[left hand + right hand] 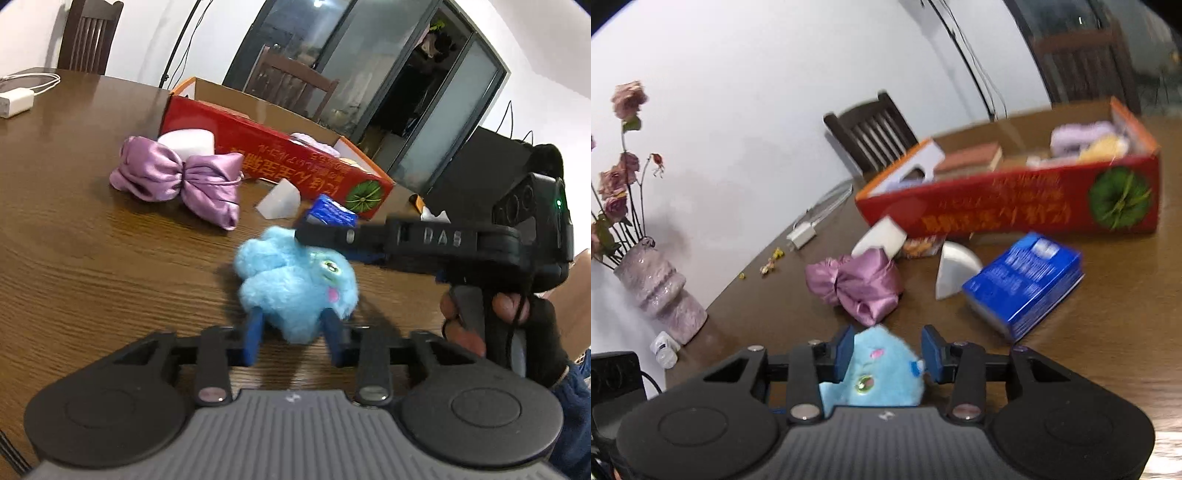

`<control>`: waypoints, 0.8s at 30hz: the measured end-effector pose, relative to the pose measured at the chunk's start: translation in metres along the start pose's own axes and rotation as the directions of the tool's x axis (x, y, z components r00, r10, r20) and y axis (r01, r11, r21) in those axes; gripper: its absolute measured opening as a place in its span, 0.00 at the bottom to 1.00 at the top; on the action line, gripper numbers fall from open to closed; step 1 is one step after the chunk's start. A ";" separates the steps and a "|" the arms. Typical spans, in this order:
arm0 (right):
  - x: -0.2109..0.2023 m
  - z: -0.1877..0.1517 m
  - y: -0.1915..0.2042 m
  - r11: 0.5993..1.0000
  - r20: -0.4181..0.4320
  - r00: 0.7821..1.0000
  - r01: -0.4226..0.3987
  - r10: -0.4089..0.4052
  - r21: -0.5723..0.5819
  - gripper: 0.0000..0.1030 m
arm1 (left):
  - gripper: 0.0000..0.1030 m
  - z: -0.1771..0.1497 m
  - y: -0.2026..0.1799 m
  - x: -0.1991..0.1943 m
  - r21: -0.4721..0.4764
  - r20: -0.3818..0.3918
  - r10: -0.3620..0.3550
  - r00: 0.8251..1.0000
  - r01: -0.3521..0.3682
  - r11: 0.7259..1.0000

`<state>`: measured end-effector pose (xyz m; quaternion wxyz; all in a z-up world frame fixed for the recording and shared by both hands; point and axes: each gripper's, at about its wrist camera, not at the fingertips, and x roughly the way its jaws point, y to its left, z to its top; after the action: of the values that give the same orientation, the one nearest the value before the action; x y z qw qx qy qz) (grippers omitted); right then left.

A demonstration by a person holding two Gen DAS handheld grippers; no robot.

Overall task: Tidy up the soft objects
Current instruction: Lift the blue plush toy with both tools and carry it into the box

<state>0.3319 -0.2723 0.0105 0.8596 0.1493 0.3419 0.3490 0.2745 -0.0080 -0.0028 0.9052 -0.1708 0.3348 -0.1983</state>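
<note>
While a fluffy blue plush toy (295, 284) sits between both grippers above the wooden table (92, 258), left gripper (293, 328) pinching its underside, right gripper (887, 352) pads flanking it, grip uncertain, purple satin bow (181, 181) beyond, red cardboard box (273, 155) behind, blue packet (1023, 282) nearby.

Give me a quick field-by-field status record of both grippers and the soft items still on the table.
left gripper: blue fingers either side of the blue plush toy, pressed into its fur
right gripper: fingers also flank the toy; grip not certain
toy position: between both grippers, above the table
purple satin bow: lying on the table, untouched
red box: open, already holds a lilac soft item
blue packet: on the table in front of the box
white foam block: behind the bow, beside the box
</note>
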 end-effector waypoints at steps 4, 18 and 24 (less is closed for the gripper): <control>-0.013 -0.018 0.019 0.994 0.017 0.994 0.107 -0.107 -0.026 0.23 | 0.20 0.005 0.024 -0.010 -0.038 0.024 0.006 1.000 -0.005 0.999; -0.044 -0.051 0.010 0.973 0.131 0.980 0.119 -0.147 0.197 0.41 | 0.49 0.024 0.037 0.007 -0.109 0.007 -0.157 0.988 0.157 0.982; -0.029 -0.052 0.009 0.970 0.114 0.985 0.101 -0.128 0.220 0.29 | 0.36 0.024 0.040 0.011 -0.135 -0.014 -0.183 0.983 0.179 0.974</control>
<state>0.2766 -0.2855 -0.0088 0.8775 0.2425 0.3300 0.2497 0.3083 0.0250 -0.0092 0.8656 -0.2580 0.3420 -0.2594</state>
